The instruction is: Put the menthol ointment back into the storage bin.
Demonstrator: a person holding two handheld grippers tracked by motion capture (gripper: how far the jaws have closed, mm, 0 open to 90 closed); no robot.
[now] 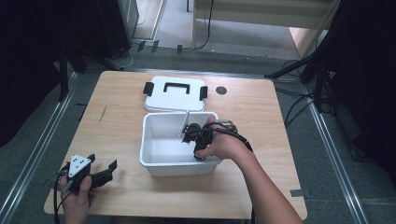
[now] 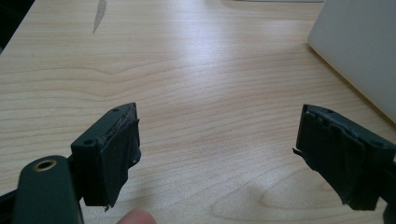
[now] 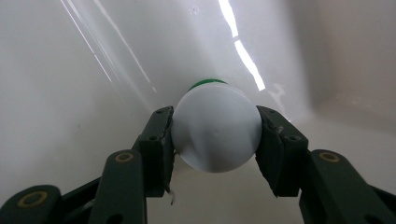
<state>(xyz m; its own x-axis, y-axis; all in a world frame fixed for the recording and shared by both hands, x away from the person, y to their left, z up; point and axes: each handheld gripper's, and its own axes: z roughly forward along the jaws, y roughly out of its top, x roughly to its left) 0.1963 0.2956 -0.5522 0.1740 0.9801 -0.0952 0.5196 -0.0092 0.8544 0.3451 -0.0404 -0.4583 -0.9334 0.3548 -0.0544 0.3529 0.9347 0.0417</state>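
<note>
Inside the white bin, the right tool clenches a white bottle end-on, pointing along its jaws.

There was one white box, one lid, one round white object, and two grippers.

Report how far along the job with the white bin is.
Done: the lid is off and lies on the table behind the white bin. In hand: the right gripper, lowered inside the bin, is shut on a white round-ended object with a green edge behind it. Left: that object looks not yet released, and the lid is not back on. The left gripper rests open over bare table.
</note>
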